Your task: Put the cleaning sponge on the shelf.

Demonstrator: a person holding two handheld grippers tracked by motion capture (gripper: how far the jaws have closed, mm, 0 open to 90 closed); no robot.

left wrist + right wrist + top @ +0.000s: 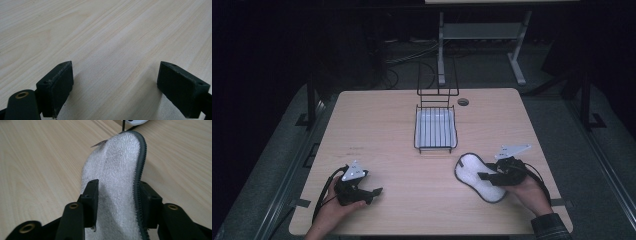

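One white pad [117, 185], one wire tray [435, 129]. Right gripper [484, 176] jaws pinch the pad's narrow middle; left gripper [374, 192] jaws wide apart, w/ nothing between.

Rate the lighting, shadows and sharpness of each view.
High view: table lit, surroundings nearly black, slightly soft. Left gripper view: even light, a soft shadow beside each pad, wood grain crisp. Right gripper view: white pad sharp up close, far end and background blurred.
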